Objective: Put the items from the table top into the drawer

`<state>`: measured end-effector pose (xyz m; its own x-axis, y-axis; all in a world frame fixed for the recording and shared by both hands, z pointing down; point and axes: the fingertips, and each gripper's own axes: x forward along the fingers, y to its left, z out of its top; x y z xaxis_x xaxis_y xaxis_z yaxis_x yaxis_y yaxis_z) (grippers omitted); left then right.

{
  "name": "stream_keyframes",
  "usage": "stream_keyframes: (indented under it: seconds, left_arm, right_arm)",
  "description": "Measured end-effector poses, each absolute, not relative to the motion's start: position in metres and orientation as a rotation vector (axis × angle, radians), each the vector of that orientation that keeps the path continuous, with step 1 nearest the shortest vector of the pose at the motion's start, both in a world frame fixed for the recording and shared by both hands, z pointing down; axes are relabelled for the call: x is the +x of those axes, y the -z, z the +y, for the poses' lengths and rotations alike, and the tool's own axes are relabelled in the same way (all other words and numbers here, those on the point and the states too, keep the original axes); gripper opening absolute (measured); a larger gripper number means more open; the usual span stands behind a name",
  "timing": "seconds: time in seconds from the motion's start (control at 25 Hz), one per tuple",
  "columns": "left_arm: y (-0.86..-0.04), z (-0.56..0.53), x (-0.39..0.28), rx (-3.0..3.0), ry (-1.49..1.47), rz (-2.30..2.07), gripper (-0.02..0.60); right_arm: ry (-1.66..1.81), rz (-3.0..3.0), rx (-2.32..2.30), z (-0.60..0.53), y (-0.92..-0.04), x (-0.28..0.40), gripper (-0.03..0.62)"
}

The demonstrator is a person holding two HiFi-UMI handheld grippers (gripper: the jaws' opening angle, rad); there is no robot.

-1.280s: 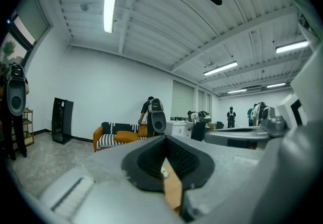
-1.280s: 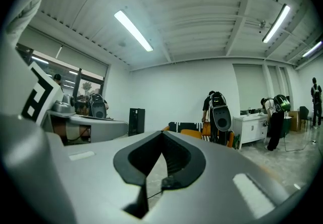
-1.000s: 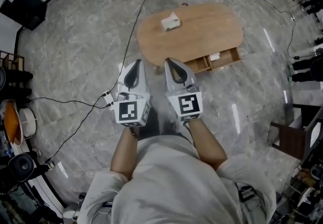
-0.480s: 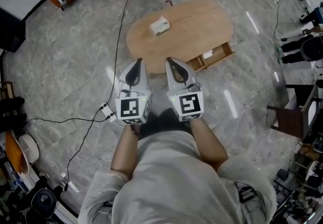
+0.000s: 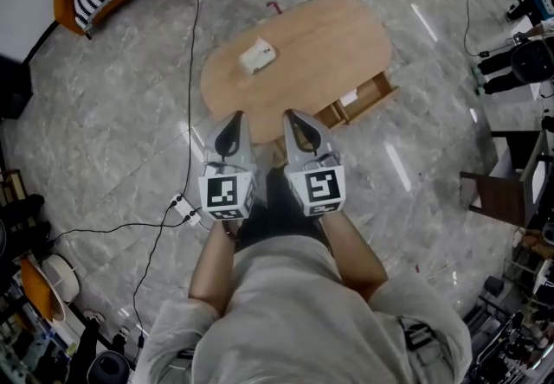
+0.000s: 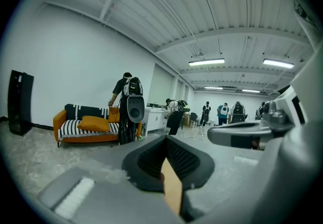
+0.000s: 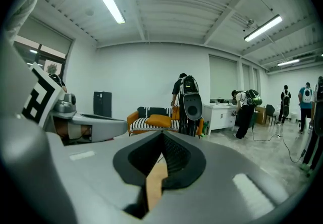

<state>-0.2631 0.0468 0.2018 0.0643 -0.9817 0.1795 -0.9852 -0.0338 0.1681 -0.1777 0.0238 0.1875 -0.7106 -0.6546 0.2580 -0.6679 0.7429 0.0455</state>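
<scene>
Marble floor [image 5: 104, 131] carries one wooden bench [image 5: 329, 36] with one white item [image 5: 257, 54] and one open drawer [image 5: 370, 95]. Left hand-held gripper [image 5: 232, 121] and right hand-held gripper [image 5: 293, 119] are both closed, empty.

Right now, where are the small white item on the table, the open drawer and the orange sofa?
white item [image 5: 257, 54]: head view, top face.
open drawer [image 5: 376, 90]: head view, wooden wall.
orange sofa [image 6: 68, 128]: left gripper view, striped seat.
</scene>
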Motion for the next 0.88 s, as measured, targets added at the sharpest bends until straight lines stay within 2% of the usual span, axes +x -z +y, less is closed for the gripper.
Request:
stream_keyframes:
  seconds: [0.36,0.56,0.88]
  left_arm:
    - [-0.256,-0.057,-0.265,2.086,-0.217,-1.961,0.017]
    - [-0.313,-0.100,-0.265,2.100,-0.411,-1.894,0.018]
    - [-0.412,-0.134,-0.275,2.021,-0.525,-1.830,0.018]
  right_arm:
    - [-0.208,-2.725,0.962,-0.089,-0.248,-0.193,0.006]
    - [-0.255,-2.708,0.922,-0.143,-0.299,-0.200,0.006]
    - [-0.276,-2.671,0.882,-0.200,-0.383,-0.203,0.006]
